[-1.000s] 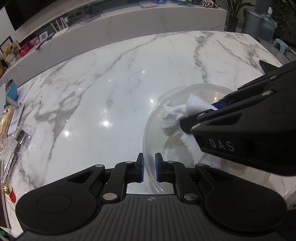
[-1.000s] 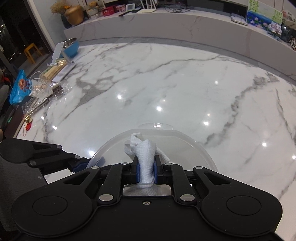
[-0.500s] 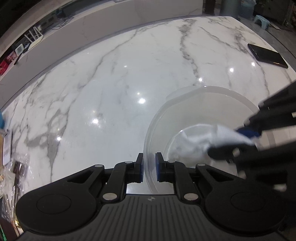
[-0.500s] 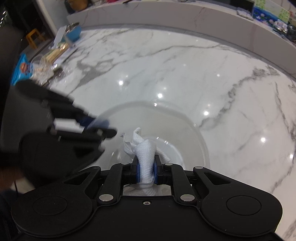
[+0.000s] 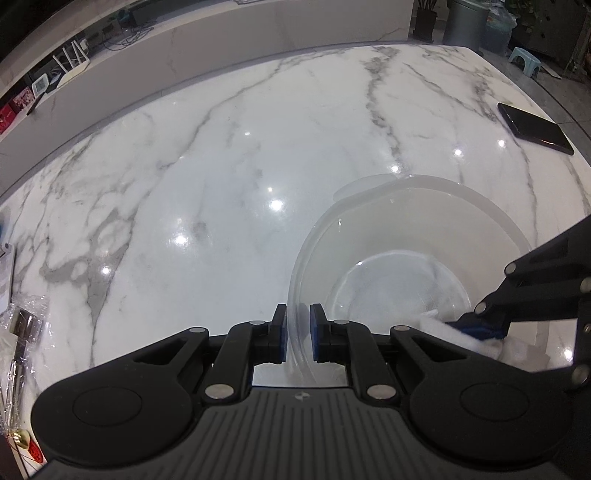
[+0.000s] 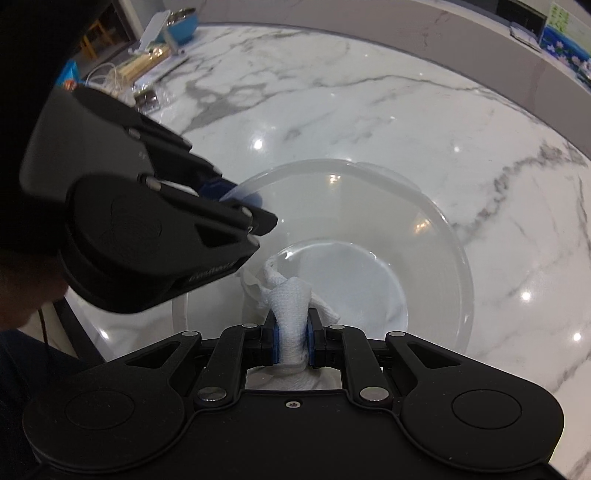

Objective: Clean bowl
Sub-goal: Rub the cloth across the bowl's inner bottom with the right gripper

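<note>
left tool [image 5: 298, 334] pinches the near-left rim of the clear plastic bowl [image 5: 424, 236], one blue pad outside the wall and one inside it, the thin rim running up between them. in the right wrist view the same left tool [image 6: 236, 195] comes in from the left edge and its blue pads clamp the bowl [image 6: 436, 258] at its left rim. right tool [image 6: 291, 338] is pressed together on a white cloth [image 6: 290, 306], a twisted wad that stands up between its pads and spreads down into the bowl, lying against the inner wall and bottom on the near side. from the left wrist view the right tool [image 5: 476, 328] reaches in from the right edge, its blue tips low inside the bowl with the cloth [image 5: 458, 332] showing white under them.

bowl sits on the white marble worktop [image 5: 221, 184], toward its near side and well apart from the far edge. a black phone [image 5: 535, 127] lies flat near the far right corner of the worktop. along the left edge are clear plastic wrappers [image 5: 22, 332] in the left wrist view, and in the right wrist view a blue bowl [image 6: 183, 22] and a white stand [image 6: 153, 29] at the far left corner, with loose packets just beside them.
</note>
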The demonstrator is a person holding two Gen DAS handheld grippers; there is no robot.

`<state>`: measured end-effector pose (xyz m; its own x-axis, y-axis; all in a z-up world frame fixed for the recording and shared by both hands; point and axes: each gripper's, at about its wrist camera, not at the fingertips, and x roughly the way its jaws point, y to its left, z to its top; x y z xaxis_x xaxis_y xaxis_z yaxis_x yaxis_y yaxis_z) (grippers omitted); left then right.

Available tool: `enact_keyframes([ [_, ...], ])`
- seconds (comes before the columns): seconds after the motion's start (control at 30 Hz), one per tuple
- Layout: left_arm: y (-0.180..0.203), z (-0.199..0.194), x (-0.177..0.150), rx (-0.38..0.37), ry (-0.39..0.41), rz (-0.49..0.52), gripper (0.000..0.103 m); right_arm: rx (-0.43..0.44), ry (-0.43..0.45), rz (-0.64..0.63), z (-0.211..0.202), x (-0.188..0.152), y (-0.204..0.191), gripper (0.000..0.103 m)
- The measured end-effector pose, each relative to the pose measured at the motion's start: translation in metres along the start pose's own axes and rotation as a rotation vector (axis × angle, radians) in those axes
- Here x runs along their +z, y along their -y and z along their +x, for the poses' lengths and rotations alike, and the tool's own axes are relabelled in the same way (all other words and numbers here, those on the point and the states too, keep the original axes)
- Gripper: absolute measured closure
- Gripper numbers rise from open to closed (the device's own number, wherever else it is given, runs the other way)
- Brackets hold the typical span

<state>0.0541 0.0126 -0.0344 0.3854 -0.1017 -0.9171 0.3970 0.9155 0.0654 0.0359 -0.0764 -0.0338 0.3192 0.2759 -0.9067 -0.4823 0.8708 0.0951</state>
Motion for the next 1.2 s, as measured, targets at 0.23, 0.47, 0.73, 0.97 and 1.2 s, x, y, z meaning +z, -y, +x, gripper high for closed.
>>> enact_keyframes([
  [0.23,0.0,0.001,-0.001,0.003,0.003,0.002,0.092,-0.051,-0.006,-0.041,0.005,-0.001,-0.005,0.091],
  [0.47,0.002,0.002,-0.002,0.009,0.002,0.007,0.092,-0.102,-0.012,-0.082,0.011,-0.002,-0.01,0.091],
  [0.73,0.001,0.002,-0.003,0.009,0.001,0.011,0.092,-0.151,0.006,-0.102,0.014,-0.003,-0.01,0.091],
  [0.97,0.0,0.002,-0.003,0.008,0.001,0.009,0.092,-0.189,0.057,-0.079,0.015,-0.003,-0.003,0.091],
  [1.2,0.001,0.003,-0.003,0.007,0.0,0.008,0.092,-0.117,0.031,-0.075,0.016,-0.003,-0.008,0.091],
])
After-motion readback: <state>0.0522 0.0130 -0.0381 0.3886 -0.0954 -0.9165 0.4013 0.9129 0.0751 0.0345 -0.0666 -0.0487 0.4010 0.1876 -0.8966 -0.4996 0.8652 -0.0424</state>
